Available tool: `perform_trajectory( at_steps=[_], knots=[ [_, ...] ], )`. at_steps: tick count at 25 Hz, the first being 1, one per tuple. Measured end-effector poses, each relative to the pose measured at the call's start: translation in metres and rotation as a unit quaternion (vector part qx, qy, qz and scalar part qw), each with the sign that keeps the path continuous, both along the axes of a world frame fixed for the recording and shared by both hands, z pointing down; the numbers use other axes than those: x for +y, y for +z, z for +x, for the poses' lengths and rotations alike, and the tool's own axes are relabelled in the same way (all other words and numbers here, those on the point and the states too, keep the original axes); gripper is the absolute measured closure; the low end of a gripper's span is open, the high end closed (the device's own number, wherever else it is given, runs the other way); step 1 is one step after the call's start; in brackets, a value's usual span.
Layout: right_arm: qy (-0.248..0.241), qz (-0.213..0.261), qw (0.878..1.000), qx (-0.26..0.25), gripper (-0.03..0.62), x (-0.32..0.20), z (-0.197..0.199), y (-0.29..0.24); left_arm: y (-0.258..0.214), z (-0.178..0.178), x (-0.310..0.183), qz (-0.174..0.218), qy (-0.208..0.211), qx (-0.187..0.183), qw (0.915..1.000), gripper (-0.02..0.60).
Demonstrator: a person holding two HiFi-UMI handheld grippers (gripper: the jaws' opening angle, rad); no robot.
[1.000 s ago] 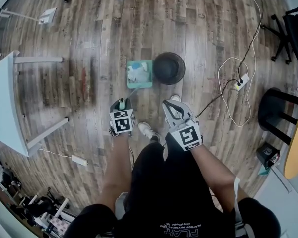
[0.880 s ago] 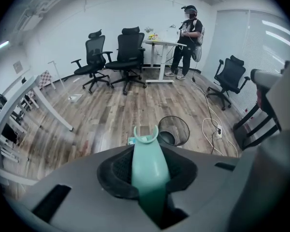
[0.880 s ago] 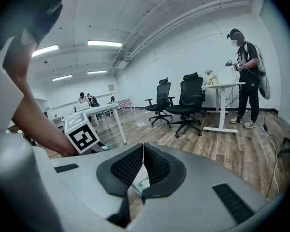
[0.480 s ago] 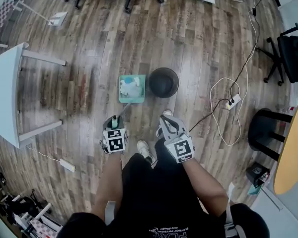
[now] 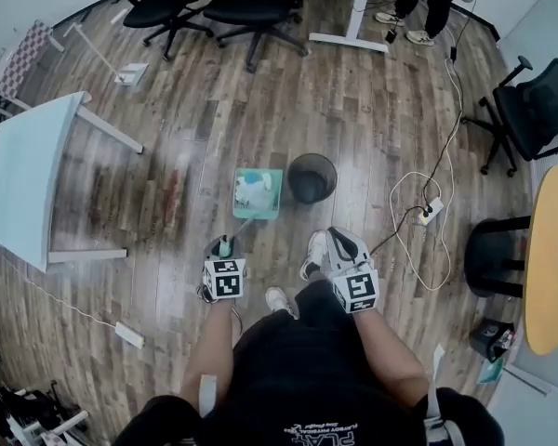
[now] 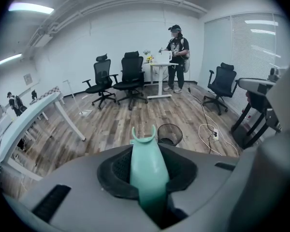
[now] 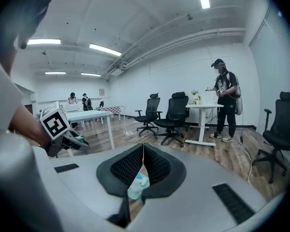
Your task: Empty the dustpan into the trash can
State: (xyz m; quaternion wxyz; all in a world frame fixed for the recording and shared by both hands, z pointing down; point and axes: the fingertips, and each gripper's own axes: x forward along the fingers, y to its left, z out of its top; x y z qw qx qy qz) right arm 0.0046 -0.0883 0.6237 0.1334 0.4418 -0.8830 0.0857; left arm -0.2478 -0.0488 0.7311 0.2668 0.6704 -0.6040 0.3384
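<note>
A: Noting: left tongs clenched on the mint-green plastic dustpan by its handle; pan just beside the black mesh trash can.
B: Right tongs closed, empty. Pan likely light, stiff; handle grip suits tipping.

Up come both claws: the left gripper, clamped on the dustpan handle, and the right gripper lift off the floor, the trash can dropping farther ahead of them.
</note>
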Motion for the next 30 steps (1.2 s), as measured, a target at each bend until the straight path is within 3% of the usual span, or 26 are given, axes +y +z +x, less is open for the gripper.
perform_trajectory(
  at_steps=[9,15,17,20,25,30],
  knots=[
    [0.056,0.048,0.997,-0.002,0.569,0.047,0.019,-0.048,-0.052,-0.009,0.031,0.057,0.03,-0.014,0.9978,0.485],
    [0.07,0.068,0.995,-0.005,0.569,0.066,0.022,-0.079,-0.088,0.005,0.037,0.091,0.096,-0.057,0.9895,0.485],
    [0.068,0.074,0.995,-0.007,0.569,0.068,0.027,-0.088,-0.095,0.017,0.036,0.102,0.131,-0.095,0.9816,0.483],
    [0.062,0.084,0.994,-0.01,0.569,0.063,0.035,-0.099,-0.099,0.042,0.031,0.116,0.188,-0.159,0.9623,0.483],
    [0.044,0.1,0.994,-0.012,0.569,0.051,0.047,-0.118,-0.101,0.076,0.023,0.123,0.234,-0.219,0.9393,0.48],
    [0.03,0.096,0.995,-0.01,0.569,0.046,0.057,-0.12,-0.098,0.108,0.015,0.124,0.293,-0.275,0.9074,0.479]
  ],
)
